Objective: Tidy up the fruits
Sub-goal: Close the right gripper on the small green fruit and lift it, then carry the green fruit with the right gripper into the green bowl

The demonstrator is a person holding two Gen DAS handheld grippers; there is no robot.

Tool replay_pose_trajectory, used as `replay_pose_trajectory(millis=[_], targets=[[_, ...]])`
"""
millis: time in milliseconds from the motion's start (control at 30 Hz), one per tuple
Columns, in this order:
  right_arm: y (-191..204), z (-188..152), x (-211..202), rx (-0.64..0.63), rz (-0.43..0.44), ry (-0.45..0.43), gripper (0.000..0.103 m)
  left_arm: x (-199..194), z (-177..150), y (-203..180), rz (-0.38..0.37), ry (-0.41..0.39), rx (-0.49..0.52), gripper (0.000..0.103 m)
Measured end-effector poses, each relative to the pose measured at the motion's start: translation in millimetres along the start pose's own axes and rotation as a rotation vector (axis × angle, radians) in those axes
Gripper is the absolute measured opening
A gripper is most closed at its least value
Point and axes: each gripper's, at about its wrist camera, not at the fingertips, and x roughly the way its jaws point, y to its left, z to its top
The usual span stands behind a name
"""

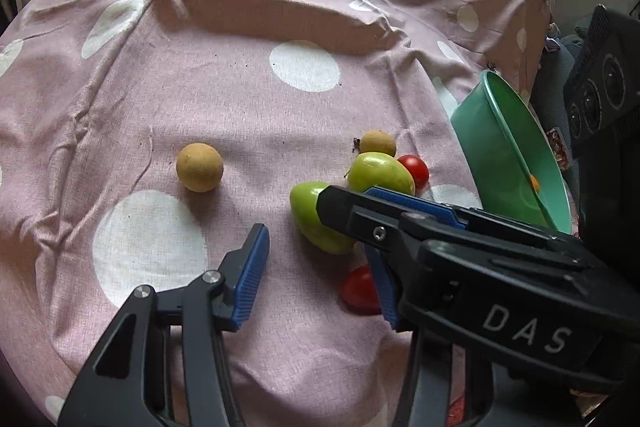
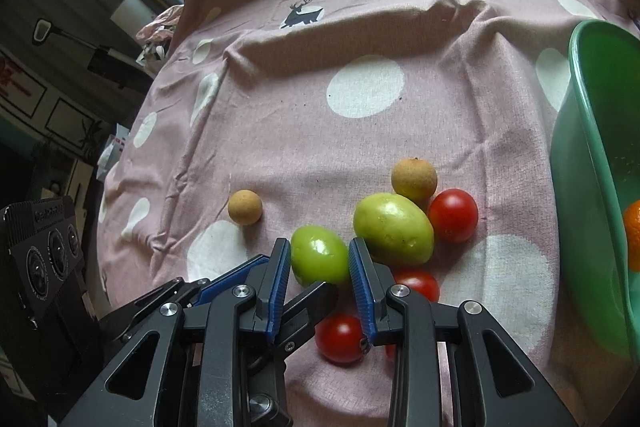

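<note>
Right wrist view: right gripper (image 2: 319,269) clamps the green fruit (image 2: 319,259), left gripper (image 1: 316,265) gapes empty; lifting may nudge tomatoes (image 2: 340,338) rolling

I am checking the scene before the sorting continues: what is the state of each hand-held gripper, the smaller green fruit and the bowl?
right hand-held gripper: shut on the smaller green fruit.
left hand-held gripper: open, holding nothing.
smaller green fruit: clamped between the blue pads.
green bowl: looks tilted, with an orange fruit inside.
</note>
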Motion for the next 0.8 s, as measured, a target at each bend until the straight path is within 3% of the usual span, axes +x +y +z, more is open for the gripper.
replay_pose_trajectory(millis=[233, 400, 800], targets=[[-0.3, 0.9, 3.1, -0.01, 0.004, 0.007, 0.034, 6.2, -0.1, -2.6, -0.021, -0.001, 0.007, 0.038], [2.0, 0.0, 1.7, -0.029, 0.003, 0.004, 0.034, 3.3, -1.3, -6.3, -0.004, -0.019, 0.03, 0.037], [25.4, -3.6, -52.6, -0.121, 0.019, -0.179, 0.034, -46.3, 3.6, -34.5, 0.017, -0.189, 0.115, 0.037]])
